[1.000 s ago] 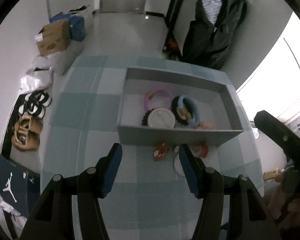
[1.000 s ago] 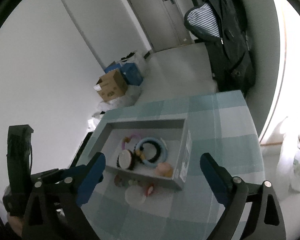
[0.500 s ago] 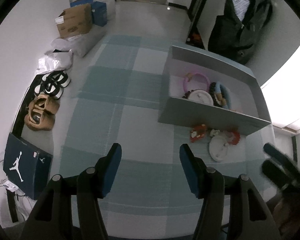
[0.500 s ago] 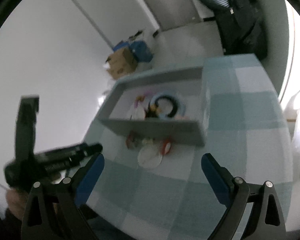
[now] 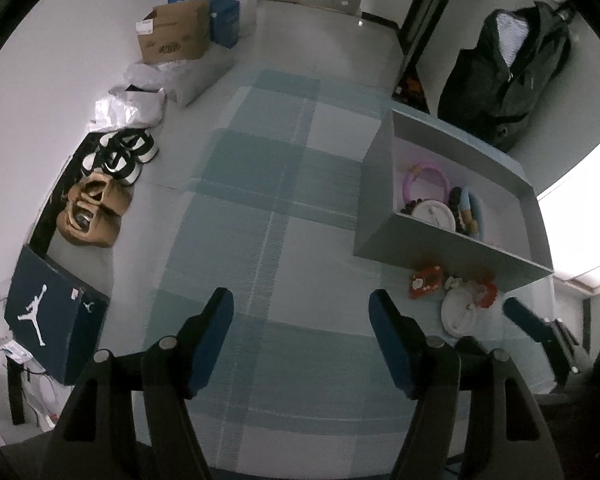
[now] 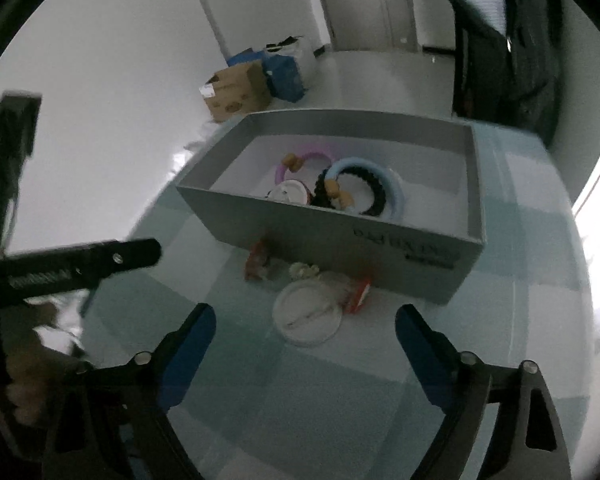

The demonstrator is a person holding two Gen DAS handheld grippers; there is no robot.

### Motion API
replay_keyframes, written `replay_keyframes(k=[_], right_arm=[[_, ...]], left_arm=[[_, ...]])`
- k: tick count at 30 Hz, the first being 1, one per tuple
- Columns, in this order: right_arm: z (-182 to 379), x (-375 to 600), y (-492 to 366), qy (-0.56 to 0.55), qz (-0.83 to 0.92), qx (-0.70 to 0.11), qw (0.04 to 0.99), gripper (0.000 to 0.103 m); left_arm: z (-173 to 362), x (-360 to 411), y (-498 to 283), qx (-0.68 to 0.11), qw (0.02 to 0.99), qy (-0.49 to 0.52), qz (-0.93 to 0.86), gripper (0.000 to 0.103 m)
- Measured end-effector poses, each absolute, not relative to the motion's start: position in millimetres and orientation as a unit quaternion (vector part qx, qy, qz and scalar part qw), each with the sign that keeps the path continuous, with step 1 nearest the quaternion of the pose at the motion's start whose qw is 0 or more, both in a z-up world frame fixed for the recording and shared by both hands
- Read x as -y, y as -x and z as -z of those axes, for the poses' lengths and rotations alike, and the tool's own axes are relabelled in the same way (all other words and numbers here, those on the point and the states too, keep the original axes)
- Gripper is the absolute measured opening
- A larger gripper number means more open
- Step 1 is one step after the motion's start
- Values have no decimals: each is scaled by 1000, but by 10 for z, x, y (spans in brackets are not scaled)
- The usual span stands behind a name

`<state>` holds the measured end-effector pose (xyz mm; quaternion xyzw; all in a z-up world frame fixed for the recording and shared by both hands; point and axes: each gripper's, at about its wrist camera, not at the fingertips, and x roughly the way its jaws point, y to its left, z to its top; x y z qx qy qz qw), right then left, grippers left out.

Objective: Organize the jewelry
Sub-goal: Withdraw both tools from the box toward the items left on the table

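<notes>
A grey open box (image 6: 340,236) (image 5: 452,252) stands on the checked blue tablecloth. Inside lie a pink ring (image 6: 320,157), a light blue ring (image 6: 396,188), a black beaded bracelet (image 6: 376,192) and a white round piece (image 6: 288,192). In front of the box lie a white disc (image 6: 306,314) (image 5: 458,312), a red piece (image 6: 258,260) (image 5: 424,282), a small pale piece (image 6: 304,270) and an orange-red piece (image 6: 360,292). My right gripper (image 6: 304,332) is open, just short of the white disc. My left gripper (image 5: 302,314) is open and empty over the cloth, left of the loose pieces.
The table's left edge drops to a floor with shoes (image 5: 120,156), a dark blue shoebox (image 5: 52,312), bags and a cardboard box (image 5: 176,34). A black jacket (image 5: 512,76) hangs beyond the grey box. The left gripper's body shows in the right wrist view (image 6: 72,268).
My left gripper has swung left, so the box now sits at its right. My right gripper has come lower and closer to the loose pieces in front of the box.
</notes>
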<state>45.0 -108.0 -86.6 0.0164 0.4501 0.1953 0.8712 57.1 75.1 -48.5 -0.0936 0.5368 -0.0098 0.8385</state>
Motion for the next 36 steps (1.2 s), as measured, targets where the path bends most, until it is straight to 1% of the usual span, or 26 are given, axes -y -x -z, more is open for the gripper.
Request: replay_keyframes(k=[2, 3, 5, 7, 10, 13, 19, 20, 21, 36], right_arm=[[889, 1008, -459, -4, -200, -454, 868, 84], [906, 969, -458, 6, -197, -455, 868, 79], [953, 913, -464, 17, -194, -462, 865, 73], [974, 890, -455, 28, -185, -460, 868, 72], [995, 858, -434, 58, -170, -455, 872, 65], [1005, 818, -421, 80, -159, -452, 874, 55], [996, 826, -390, 91, -161, -447, 875, 52], [990, 833, -402, 89, -163, -448, 875, 45], [984, 846, -404, 82, -170, -450, 873, 41], [870, 1276, -438, -22, -212, -465, 859, 41]], left_arm=[[449, -775, -561, -531, 842, 94, 7, 66], [437, -782, -558, -529, 844, 93, 6, 66], [418, -798, -559, -526, 845, 94, 5, 66], [420, -818, -567, -527, 844, 98, 6, 66], [436, -836, -582, -531, 841, 104, 8, 66], [456, -842, -599, -536, 837, 109, 12, 66], [455, -855, -608, -537, 836, 113, 15, 66], [452, -858, -608, -537, 836, 114, 15, 66], [454, -858, -608, -537, 836, 114, 16, 66], [516, -687, -630, -548, 828, 112, 43, 66]])
